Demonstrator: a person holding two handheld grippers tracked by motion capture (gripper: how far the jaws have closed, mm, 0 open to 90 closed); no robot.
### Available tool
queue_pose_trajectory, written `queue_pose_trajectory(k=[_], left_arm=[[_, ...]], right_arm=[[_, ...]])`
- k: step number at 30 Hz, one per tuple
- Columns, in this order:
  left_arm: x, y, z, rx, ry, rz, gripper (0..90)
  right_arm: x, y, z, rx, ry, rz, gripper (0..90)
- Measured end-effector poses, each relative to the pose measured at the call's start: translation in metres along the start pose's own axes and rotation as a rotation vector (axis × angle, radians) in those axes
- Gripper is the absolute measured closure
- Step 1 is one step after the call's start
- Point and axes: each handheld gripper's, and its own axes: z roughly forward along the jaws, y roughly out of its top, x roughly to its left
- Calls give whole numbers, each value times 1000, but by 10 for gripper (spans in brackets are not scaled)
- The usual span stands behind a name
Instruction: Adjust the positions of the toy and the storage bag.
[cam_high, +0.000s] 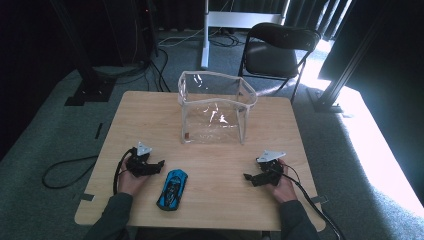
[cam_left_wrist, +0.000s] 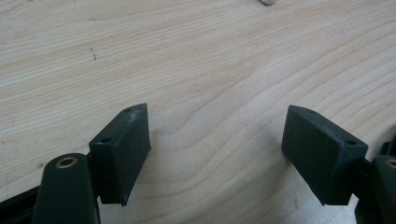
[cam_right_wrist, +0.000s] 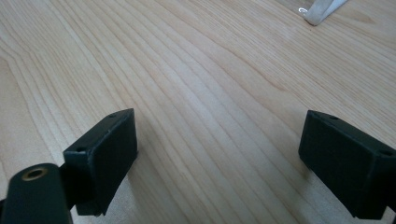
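— What's on my screen, biggest first?

— I see the wooden table (cam_high: 210, 165), square and pale. Towards its far edge stands a clear plastic bag (cam_high: 215, 107), upright and open at the top, with a white rim.

— And the toy?

— The blue toy car (cam_high: 172, 189) lies near the table's front edge, nose pointing away from me, just beside my left gripper (cam_high: 159, 163) and well apart from the bag.

— Grippers?

— My left gripper rests on the table, jaws spread wide over bare wood. My right gripper (cam_high: 248, 176) sits at the other side, jaws likewise spread, nothing between them.
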Motion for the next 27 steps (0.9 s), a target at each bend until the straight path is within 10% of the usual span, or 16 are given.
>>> queue_pose_trajectory(k=[22, 27], left_arm=[[0, 6, 3, 27, -3, 2, 257], [-3, 12, 5, 24, -11, 9, 379]], right_arm=[[2, 2, 1, -10, -34, 35, 163], [0, 4, 0, -25, -32, 54, 374]])
